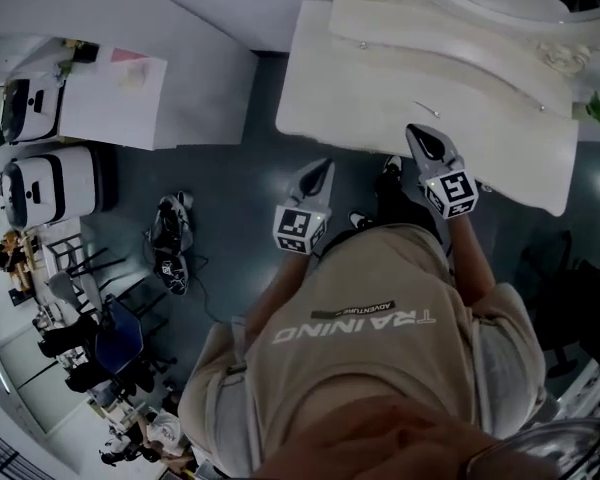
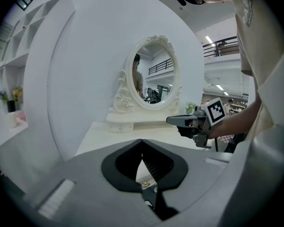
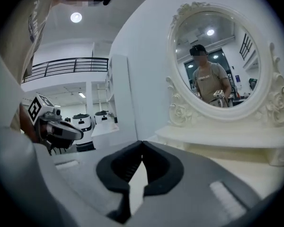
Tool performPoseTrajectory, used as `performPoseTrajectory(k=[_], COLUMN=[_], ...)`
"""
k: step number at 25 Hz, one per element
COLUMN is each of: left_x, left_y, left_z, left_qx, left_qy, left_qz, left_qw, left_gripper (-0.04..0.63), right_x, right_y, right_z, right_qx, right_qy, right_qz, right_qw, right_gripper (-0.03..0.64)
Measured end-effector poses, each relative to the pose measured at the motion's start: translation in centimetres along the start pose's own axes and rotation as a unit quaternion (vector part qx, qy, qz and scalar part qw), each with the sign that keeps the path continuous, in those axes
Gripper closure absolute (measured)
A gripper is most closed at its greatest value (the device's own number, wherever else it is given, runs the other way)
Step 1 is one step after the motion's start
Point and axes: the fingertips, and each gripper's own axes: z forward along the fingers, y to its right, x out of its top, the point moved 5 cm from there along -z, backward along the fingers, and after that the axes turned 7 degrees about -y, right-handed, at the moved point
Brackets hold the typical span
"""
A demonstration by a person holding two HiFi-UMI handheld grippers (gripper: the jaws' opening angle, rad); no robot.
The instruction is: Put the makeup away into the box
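Left gripper [image 1: 323, 168] and right gripper [image 1: 418, 134] — fingers together, empty — by the vanity table [image 1: 380, 88].

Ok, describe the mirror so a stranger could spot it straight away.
Find the cream dressing table by the white wall. At its back stands the mirror: an oval glass in a carved frame with roses, the only ornate thing there.

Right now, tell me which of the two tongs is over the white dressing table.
The right tongs: their shut tips lie over the near edge of the dressing table, while the left tongs, also shut, are short of it, above the dark floor.
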Motion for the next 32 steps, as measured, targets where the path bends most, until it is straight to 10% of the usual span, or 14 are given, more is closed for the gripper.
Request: performPoseTrajectory(k=[8, 15, 28, 32], left_x=[8.7, 9.7, 11.3, 9.5], left_y=[-1.9, -5.4, -8.0, -10.3], left_z=[9.0, 14.2, 23.5, 26.2], left_qx=[-0.007, 0.001, -0.043, -0.003], left_qy=[0.002, -0.007, -0.038, -0.062], left_qz=[0.025, -0.092, -0.040, 0.008], left_qw=[0.9997, 0.9957, 0.9975, 0.9980], left_gripper=[0.588, 0.589, 0.588, 0.588], right_x=[1.7, 3.2, 2.6, 4.5], right_y=[8.8, 12.4, 13.1, 12.3], right_z=[4.6, 7.3, 5.3, 4.4], right_qx=[-0.033, -0.017, -0.071, -0.111], right_qy=[0.014, 0.006, -0.030, -0.028], right_qz=[-0.011, -0.013, 0.006, 0.000], right_qw=[0.999, 1.000, 0.997, 0.993], right_gripper=[0.615, 0.615, 0.615, 0.615])
